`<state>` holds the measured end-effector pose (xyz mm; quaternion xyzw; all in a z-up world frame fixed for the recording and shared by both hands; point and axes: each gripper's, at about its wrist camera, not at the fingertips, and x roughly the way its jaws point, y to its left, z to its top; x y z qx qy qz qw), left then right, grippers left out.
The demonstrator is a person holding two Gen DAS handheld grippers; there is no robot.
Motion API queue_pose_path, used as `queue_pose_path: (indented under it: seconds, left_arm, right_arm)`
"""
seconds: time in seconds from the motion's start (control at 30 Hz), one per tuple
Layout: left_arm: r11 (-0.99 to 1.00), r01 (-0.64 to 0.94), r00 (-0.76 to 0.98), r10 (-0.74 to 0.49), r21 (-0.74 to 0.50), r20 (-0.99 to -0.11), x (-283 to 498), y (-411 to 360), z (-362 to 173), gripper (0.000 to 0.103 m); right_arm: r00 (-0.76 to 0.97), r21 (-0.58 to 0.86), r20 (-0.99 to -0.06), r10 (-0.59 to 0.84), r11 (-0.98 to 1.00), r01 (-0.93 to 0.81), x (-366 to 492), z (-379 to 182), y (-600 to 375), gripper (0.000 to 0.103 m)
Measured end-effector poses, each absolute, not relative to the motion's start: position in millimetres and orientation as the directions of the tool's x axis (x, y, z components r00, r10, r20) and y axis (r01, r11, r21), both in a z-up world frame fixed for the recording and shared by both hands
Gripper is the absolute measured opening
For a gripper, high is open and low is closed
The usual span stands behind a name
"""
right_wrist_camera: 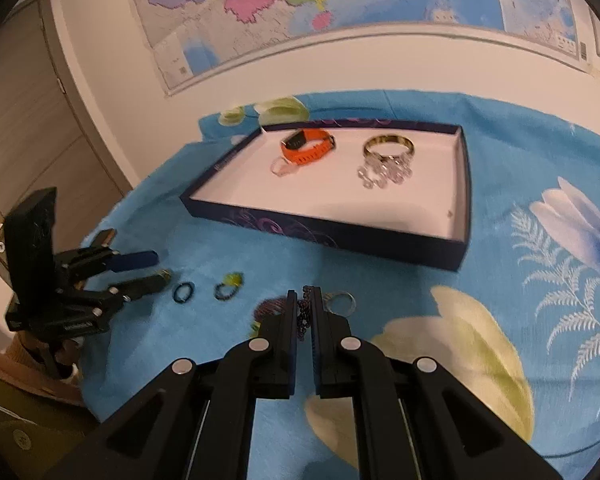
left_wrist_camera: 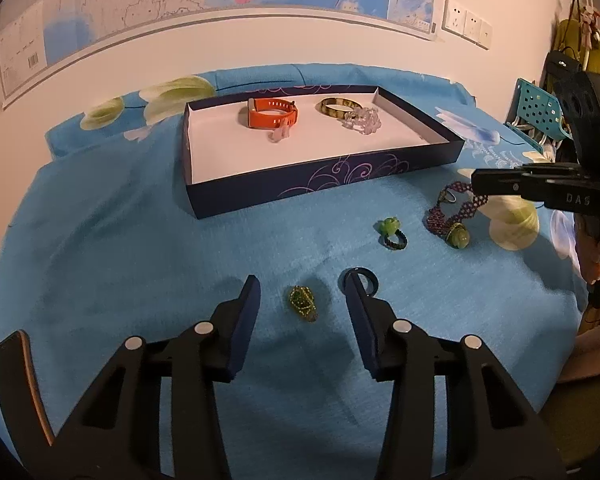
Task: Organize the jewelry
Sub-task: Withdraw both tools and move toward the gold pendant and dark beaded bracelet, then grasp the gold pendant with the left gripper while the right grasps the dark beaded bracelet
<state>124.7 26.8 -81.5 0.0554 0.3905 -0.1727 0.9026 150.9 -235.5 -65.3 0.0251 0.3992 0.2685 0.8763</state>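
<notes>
The jaws of the right gripper (right_wrist_camera: 305, 300) pinch a purple beaded bracelet (left_wrist_camera: 452, 210); the left gripper (left_wrist_camera: 302, 292) jaws stand open around a small green beaded ring (left_wrist_camera: 303, 303).

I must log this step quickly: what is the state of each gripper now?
Left gripper: open, holding nothing; small green beaded ring lies between its fingers.
Right gripper: closed on dark purple beaded chain bracelet.

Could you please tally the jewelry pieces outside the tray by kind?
Rings: 2 (dark ring, green-topped ring)
Bracelets: 1 (purple beaded bracelet)
Small green beaded piece, kind unclear: 1
Total: 4
</notes>
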Motion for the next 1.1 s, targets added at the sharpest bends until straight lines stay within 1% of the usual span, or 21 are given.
queue_pose_path:
  seconds: [0.07,0.13,0.17,0.27,0.4,0.47,0.63,0.7,0.73,0.77,0.93,0.97,1.03,1.1]
  left_arm:
    - [0.933,0.358,0.632,-0.270,-0.036,-0.727,124,26,-82,0.042]
    - [0.933,0.359,0.627,-0.269,-0.035,-0.731,125,25,-83,0.042]
    - [0.932,0.360,0.624,-0.270,-0.037,-0.733,125,25,-83,0.041]
    - [0.931,0.361,0.617,-0.275,-0.045,-0.737,125,25,-85,0.040]
    - [0.931,0.361,0.613,-0.274,-0.046,-0.741,125,24,-85,0.040]
    - [0.931,0.363,0.611,-0.276,-0.048,-0.742,125,24,-85,0.040]
    - [0.930,0.364,0.606,-0.279,-0.052,-0.745,124,23,-86,0.040]
    - [0.930,0.365,0.603,-0.281,-0.056,-0.746,123,24,-86,0.040]
    - [0.929,0.365,0.601,-0.284,-0.059,-0.747,124,24,-87,0.040]
    - [0.928,0.366,0.598,-0.287,-0.063,-0.749,125,25,-87,0.039]
    - [0.932,0.353,0.587,-0.288,-0.081,-0.756,129,28,-90,0.026]
    - [0.934,0.348,0.587,-0.287,-0.084,-0.757,129,29,-90,0.020]
    - [0.937,0.338,0.586,-0.280,-0.084,-0.760,131,31,-90,0.013]
    - [0.938,0.334,0.587,-0.281,-0.088,-0.759,131,32,-90,0.013]
  right_arm:
    - [0.533,0.254,-0.701,0.474,0.864,-0.435,152,-70,-238,0.005]
    - [0.544,0.241,-0.708,0.451,0.878,-0.414,152,-71,-240,0.008]
    - [0.546,0.242,-0.705,0.452,0.878,-0.414,152,-71,-241,0.008]
    - [0.542,0.251,-0.685,0.486,0.857,-0.451,147,-65,-238,0.009]
    - [0.498,0.245,-0.689,0.527,0.816,-0.524,138,-66,-220,0.011]
    - [0.471,0.242,-0.705,0.530,0.804,-0.543,137,-73,-209,0.017]
    - [0.448,0.242,-0.727,0.520,0.805,-0.541,138,-85,-199,0.021]
    - [0.442,0.248,-0.728,0.524,0.802,-0.544,138,-86,-198,0.021]
    - [0.442,0.248,-0.728,0.524,0.802,-0.543,138,-87,-199,0.014]
    - [0.440,0.251,-0.726,0.528,0.799,-0.546,137,-87,-199,0.014]
    - [0.450,0.255,-0.715,0.535,0.799,-0.545,137,-84,-202,0.013]
    - [0.452,0.263,-0.709,0.541,0.798,-0.543,137,-83,-203,0.013]
    - [0.459,0.267,-0.702,0.545,0.799,-0.540,138,-80,-205,0.013]
    - [0.467,0.275,-0.692,0.551,0.799,-0.535,140,-77,-207,0.013]
